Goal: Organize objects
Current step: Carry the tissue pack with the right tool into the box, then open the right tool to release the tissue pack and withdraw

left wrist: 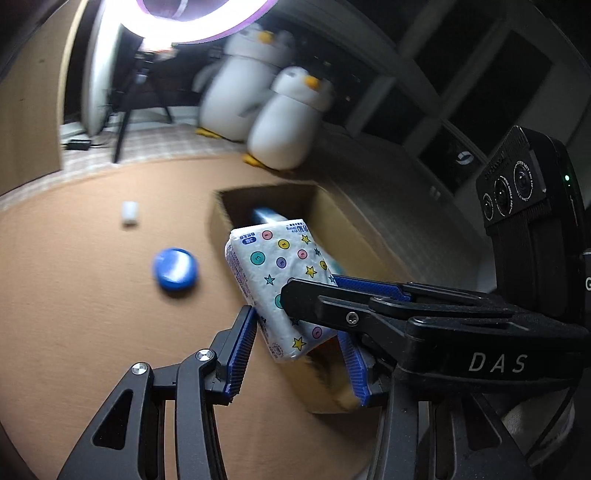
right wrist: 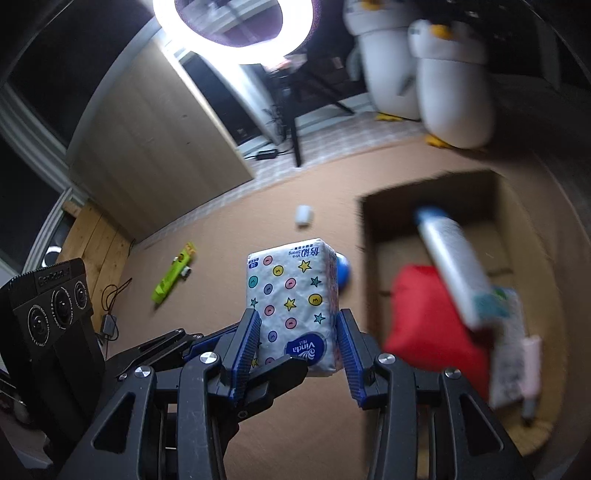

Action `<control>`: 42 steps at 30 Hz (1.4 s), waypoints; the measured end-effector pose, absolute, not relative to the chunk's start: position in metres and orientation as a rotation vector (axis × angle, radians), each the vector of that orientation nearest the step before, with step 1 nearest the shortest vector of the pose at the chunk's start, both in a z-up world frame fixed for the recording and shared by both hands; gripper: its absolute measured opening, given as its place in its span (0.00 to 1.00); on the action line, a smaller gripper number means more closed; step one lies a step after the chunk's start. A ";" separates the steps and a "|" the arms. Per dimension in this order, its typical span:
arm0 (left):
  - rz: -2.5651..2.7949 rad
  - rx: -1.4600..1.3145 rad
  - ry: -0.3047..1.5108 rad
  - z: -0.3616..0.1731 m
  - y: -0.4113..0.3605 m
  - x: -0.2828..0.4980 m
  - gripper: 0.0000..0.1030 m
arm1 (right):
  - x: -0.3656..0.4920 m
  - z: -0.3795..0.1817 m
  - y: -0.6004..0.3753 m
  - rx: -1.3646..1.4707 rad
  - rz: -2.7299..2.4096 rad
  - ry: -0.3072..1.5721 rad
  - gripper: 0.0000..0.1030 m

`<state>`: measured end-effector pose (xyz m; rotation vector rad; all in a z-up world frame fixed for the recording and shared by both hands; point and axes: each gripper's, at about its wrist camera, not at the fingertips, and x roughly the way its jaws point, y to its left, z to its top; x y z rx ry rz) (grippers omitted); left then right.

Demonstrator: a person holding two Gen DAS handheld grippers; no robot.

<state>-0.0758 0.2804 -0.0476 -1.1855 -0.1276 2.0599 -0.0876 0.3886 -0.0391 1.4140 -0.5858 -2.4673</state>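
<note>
Both claws pinch one white plastic-wrapped tissue pack printed with coloured dots and stars. The right claw presses its blue ribbed pads against the pack's two long sides near the lower end, where a blue oval logo sits. The left claw clamps the same pack from the neighbouring side; in its own view the right claw's black finger crosses in front of the pack. The pack is held in the air, tilted, over the tan carpeted floor, just beside the near corner of an open brown cardboard box.

Inside the box lie a red soft bag, a white tube with a blue cap and a pale printed packet; all three are blurred.

On the floor beyond the pack rest a round blue lid-like object, partly hidden behind the pack in the right wrist view, and a small white cylinder farther off. A lime-green toy-like bar lies well apart to the left.

Past the box stand two white plush penguins with yellow beaks. A lit ring lamp on a black tripod glows at the top, beside a pale wooden cabinet.
</note>
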 end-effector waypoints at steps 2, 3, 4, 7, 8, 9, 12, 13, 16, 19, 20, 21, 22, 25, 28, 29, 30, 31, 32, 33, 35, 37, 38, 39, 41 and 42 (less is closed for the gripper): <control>2.026 -1.189 -0.109 -0.050 0.296 -0.066 0.47 | -0.076 -0.041 0.403 1.424 -2.485 -0.604 0.38; 2.013 -1.191 -0.102 -0.051 0.302 -0.063 0.47 | -0.070 -0.042 0.409 1.430 -2.492 -0.612 0.38; 1.998 -1.195 -0.095 -0.054 0.308 -0.060 0.47 | -0.065 -0.044 0.415 1.436 -2.499 -0.620 0.38; 1.961 -1.204 -0.074 -0.059 0.323 -0.051 0.47 | -0.050 -0.049 0.432 1.459 -2.513 -0.657 0.38; 1.954 -1.207 -0.069 -0.060 0.326 -0.048 0.47 | -0.047 -0.050 0.436 1.465 -2.516 -0.666 0.38; 1.947 -1.210 -0.063 -0.061 0.330 -0.045 0.47 | -0.043 -0.051 0.440 1.470 -2.519 -0.674 0.38; 1.932 -1.218 -0.044 -0.066 0.338 -0.041 0.47 | -0.034 -0.057 0.450 1.483 -2.526 -0.707 0.38; 1.928 -1.220 -0.039 -0.067 0.340 -0.040 0.47 | -0.031 -0.059 0.453 1.488 -2.527 -0.718 0.38; 1.922 -1.223 -0.030 -0.071 0.343 -0.041 0.47 | -0.027 -0.062 0.459 1.494 -2.530 -0.735 0.38; 1.919 -1.224 -0.020 -0.072 0.345 -0.041 0.47 | -0.025 -0.064 0.462 1.498 -2.535 -0.742 0.38; 1.919 -1.224 -0.017 -0.072 0.345 -0.042 0.47 | -0.024 -0.064 0.462 1.500 -2.535 -0.743 0.38; 1.919 -1.223 -0.014 -0.073 0.345 -0.042 0.47 | -0.024 -0.064 0.463 1.500 -2.536 -0.744 0.38; 1.919 -1.223 -0.013 -0.073 0.345 -0.042 0.47 | -0.024 -0.064 0.464 1.501 -2.537 -0.745 0.38; 1.916 -1.222 -0.002 -0.074 0.346 -0.043 0.47 | -0.024 -0.063 0.463 1.505 -2.544 -0.735 0.38; 1.913 -1.228 0.013 -0.073 0.346 -0.041 0.47 | -0.024 -0.061 0.463 1.506 -2.559 -0.718 0.38; 1.913 -1.227 0.012 -0.074 0.346 -0.041 0.47 | -0.023 -0.060 0.463 1.502 -2.566 -0.716 0.38; 1.913 -1.227 0.012 -0.074 0.345 -0.042 0.47 | -0.023 -0.059 0.463 1.500 -2.576 -0.713 0.39; 1.910 -1.227 0.013 -0.074 0.345 -0.042 0.47 | -0.023 -0.058 0.464 1.502 -2.581 -0.710 0.40; 1.910 -1.227 0.014 -0.074 0.344 -0.042 0.47 | -0.023 -0.058 0.464 1.504 -2.586 -0.710 0.41; 1.910 -1.226 0.013 -0.073 0.344 -0.042 0.47 | -0.023 -0.057 0.465 1.503 -2.592 -0.714 0.43; 1.912 -1.226 0.006 -0.072 0.340 -0.043 0.47 | -0.022 -0.056 0.466 1.504 -2.605 -0.720 0.45; 1.917 -1.225 -0.001 -0.071 0.335 -0.044 0.47 | -0.022 -0.056 0.467 1.504 -2.612 -0.727 0.45; 1.922 -1.225 -0.002 -0.070 0.333 -0.044 0.47 | -0.022 -0.055 0.467 1.503 -2.612 -0.729 0.45; 1.929 -1.224 -0.004 -0.069 0.330 -0.045 0.47 | -0.021 -0.055 0.467 1.504 -2.614 -0.730 0.45; 1.946 -1.226 -0.016 -0.067 0.319 -0.047 0.47 | -0.021 -0.054 0.465 1.502 -2.620 -0.731 0.45; 1.955 -1.228 -0.024 -0.067 0.314 -0.049 0.47 | -0.022 -0.053 0.465 1.499 -2.623 -0.733 0.45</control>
